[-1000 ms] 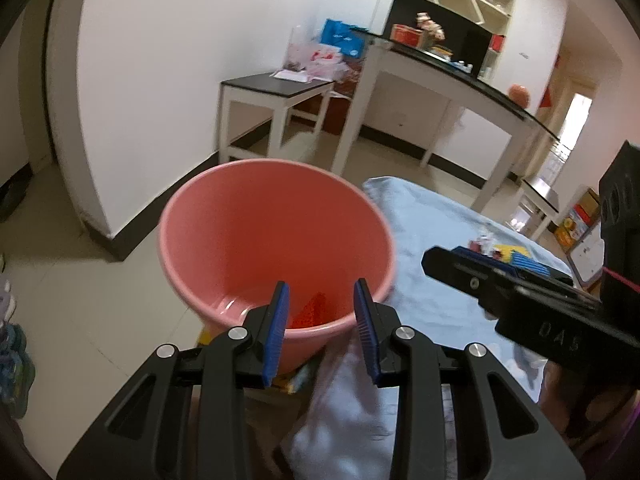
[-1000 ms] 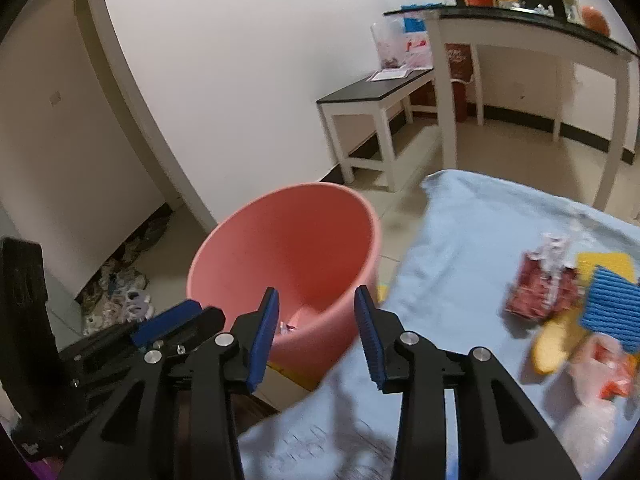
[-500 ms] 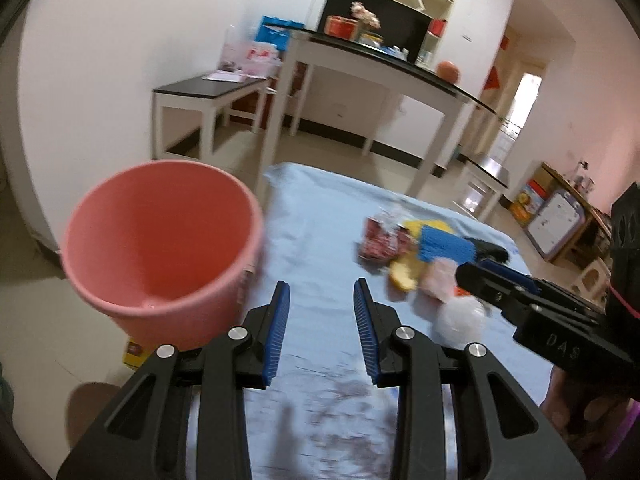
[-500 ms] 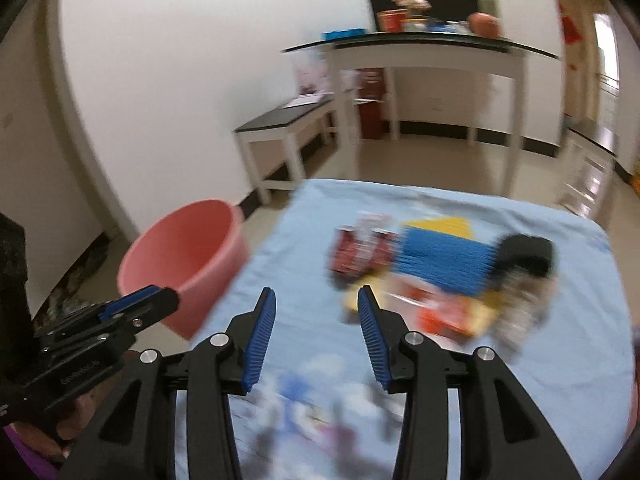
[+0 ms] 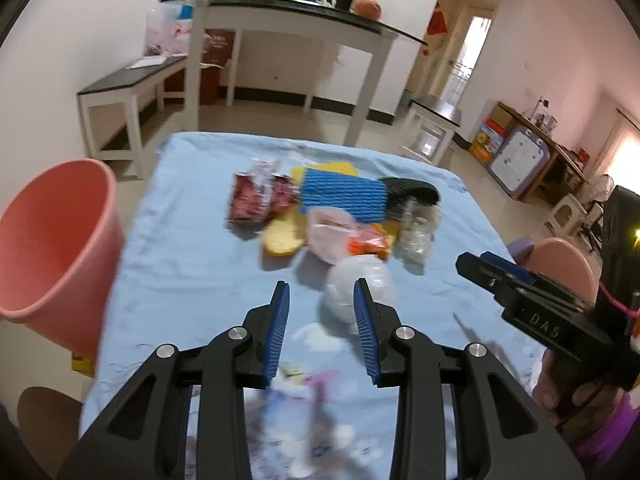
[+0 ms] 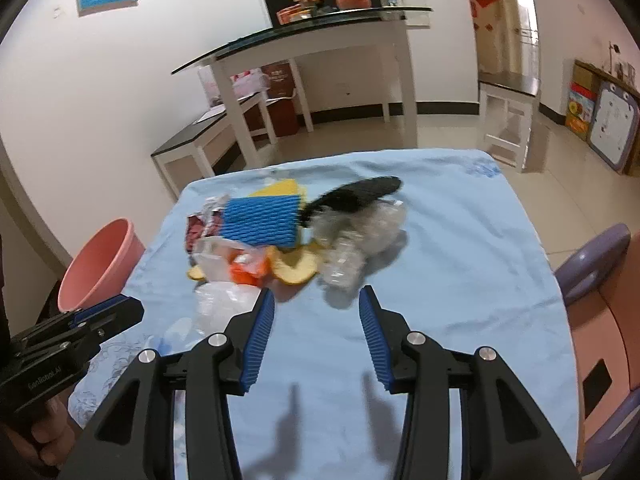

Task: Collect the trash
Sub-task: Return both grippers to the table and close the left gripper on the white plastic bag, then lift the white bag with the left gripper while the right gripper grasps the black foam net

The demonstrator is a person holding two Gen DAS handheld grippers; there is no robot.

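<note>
tabletop under blue cloth; pink bucket off its left edge. trash pile mid-cloth: blue foam net, red wrappers, clear bottle. left tongs and right tongs both spread, empty, short of the pile.

Black tongs, ribbed blue pads

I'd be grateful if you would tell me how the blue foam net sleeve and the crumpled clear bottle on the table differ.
The blue foam net sleeve is opaque, bright blue and ribbed; the crumpled clear bottle is see-through and colourless. The sleeve keeps a tidy rectangular outline, while the bottle is crushed and irregular. In the right wrist view the sleeve lies left of the bottle. Both rest in the same litter pile on the light blue tablecloth, held by neither claw.
</note>
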